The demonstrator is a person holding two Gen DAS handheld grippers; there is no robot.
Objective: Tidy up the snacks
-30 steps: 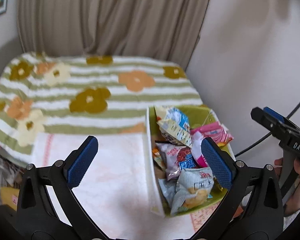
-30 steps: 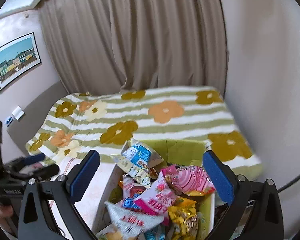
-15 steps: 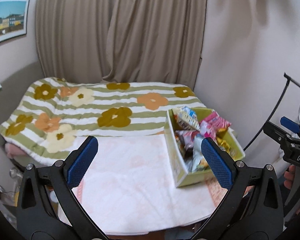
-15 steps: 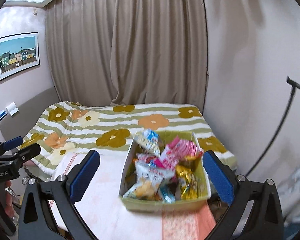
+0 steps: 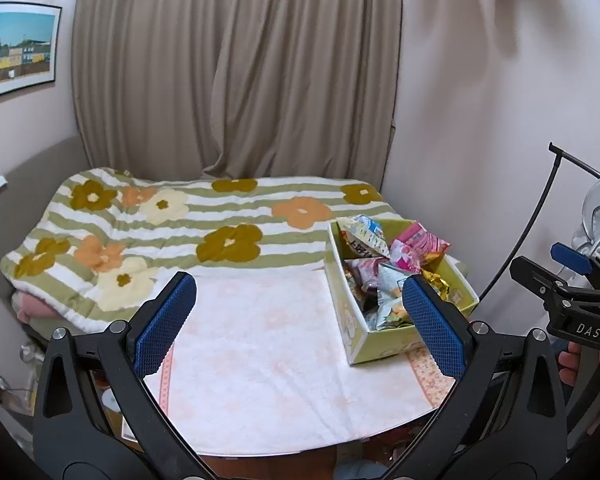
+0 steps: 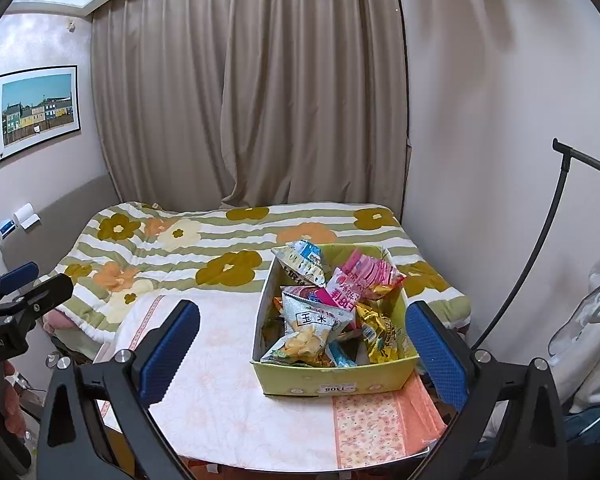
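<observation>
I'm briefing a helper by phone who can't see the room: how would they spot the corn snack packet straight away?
Find the round table with the pale floral cloth in front of the bed; a yellow-green cardboard box of snacks sits on it. The corn snack packet lies at the box's near end, on top. Unlike the pink and gold packets beside it, it is silvery-grey with a white label and pictured yellow puffs.

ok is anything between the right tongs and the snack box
Nothing visible. The right tongs are open and held back from the box, with only bare tablecloth between. The snacks sit uncovered in the open-topped box.
</observation>
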